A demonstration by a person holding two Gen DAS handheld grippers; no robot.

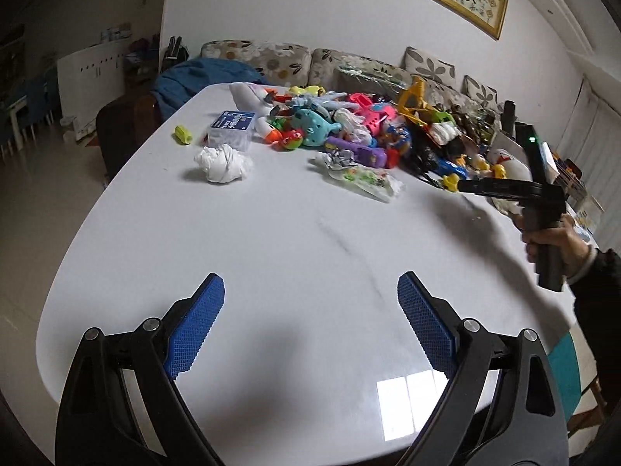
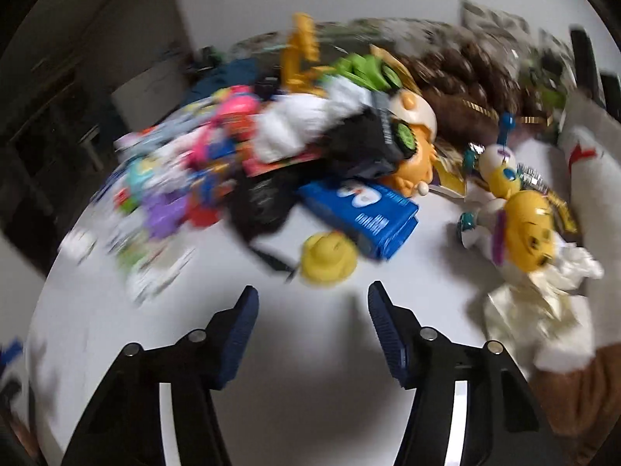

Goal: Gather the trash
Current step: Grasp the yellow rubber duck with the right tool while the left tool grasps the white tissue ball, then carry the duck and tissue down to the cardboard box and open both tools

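My left gripper [image 1: 310,277] hangs open and empty over the near part of a white marble table [image 1: 271,233]. Further out lie a crumpled white tissue [image 1: 223,163] and a crumpled printed plastic wrapper [image 1: 361,176], both well ahead of the fingers. My right gripper [image 2: 312,289] is also open with nothing between its blue pads. Just past its fingertips sits a yellow rubber duck [image 2: 328,258]. To its right lies a crumpled cream paper wad [image 2: 543,303]. The right wrist view is blurred. In the left wrist view a hand [image 1: 559,248] grips the other tool's handle at the right.
A heap of colourful toys [image 1: 349,124] covers the table's far half. In front of it lie a clear box with a blue label [image 1: 231,130] and a small yellow-green piece [image 1: 183,134]. A blue carton [image 2: 365,206] and a white plush [image 2: 590,163] lie nearby. A sofa [image 1: 349,62] stands behind.
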